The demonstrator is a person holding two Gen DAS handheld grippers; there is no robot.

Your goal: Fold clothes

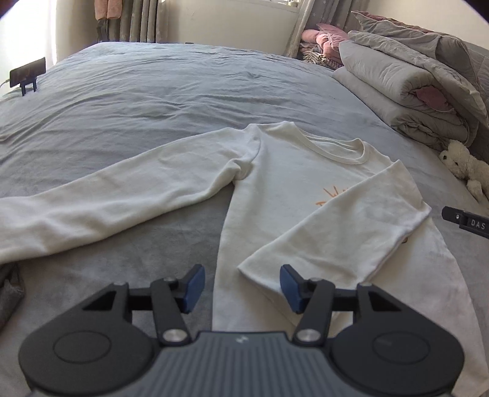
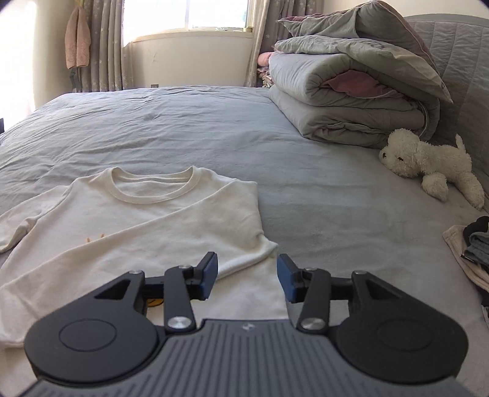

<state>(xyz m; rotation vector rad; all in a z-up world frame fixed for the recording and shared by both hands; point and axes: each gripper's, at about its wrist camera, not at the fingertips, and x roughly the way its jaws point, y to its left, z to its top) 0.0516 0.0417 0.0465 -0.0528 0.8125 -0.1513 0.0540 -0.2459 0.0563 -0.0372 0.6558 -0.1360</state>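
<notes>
On the bed (image 2: 214, 128), grey wrinkled sheet, I see the cream sweatshirt (image 2: 128, 220) lying flat, front up, collar toward the window (image 2: 189, 15). One sleeve is folded across its chest, the other sleeve (image 1: 101, 198) stretched out over the sheet. My left gripper (image 1: 241, 287) is released, nothing between the pads, hovering at the folded cuff. My right gripper (image 2: 247, 279) is also released, empty, above the sweatshirt's edge. Folded grey duvet (image 2: 351, 103) is stacked by the padded headboard (image 2: 458, 61), white plush dog (image 2: 428, 162) beside it. Curtains (image 2: 107, 45) flank the window. Small clothes pile (image 2: 470, 250) at the bed's right edge.
</notes>
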